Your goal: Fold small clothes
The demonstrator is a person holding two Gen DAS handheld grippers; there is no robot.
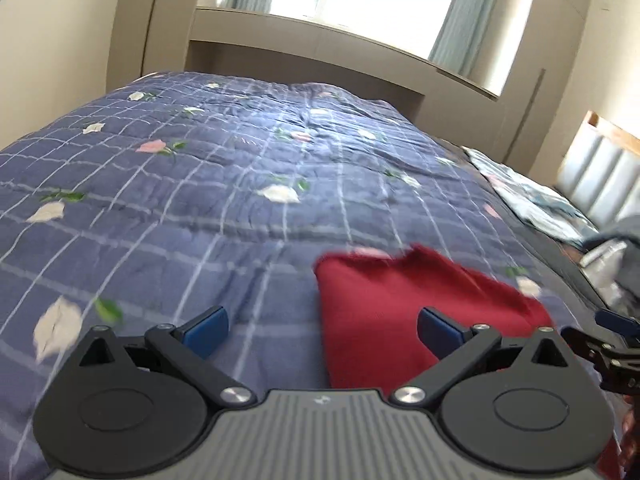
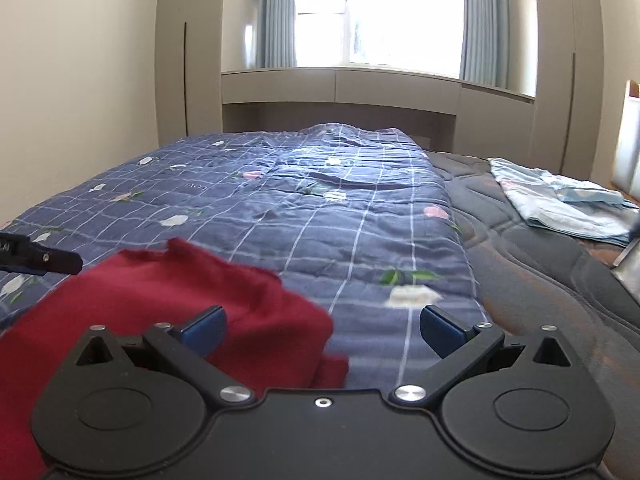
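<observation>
We hold both grippers wide open with nothing in them, the left gripper and right gripper low over the bed; the soft dark-red knitted garment lies rumpled between them on the blue checked floral quilt, reaching away towards the window, its edges about equally near each hand, so either may pinch first

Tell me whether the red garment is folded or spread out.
Folded, at least partly: the red garment lies on the blue quilt as a compact, layered shape with doubled edges. Blur hides how neatly.
</observation>
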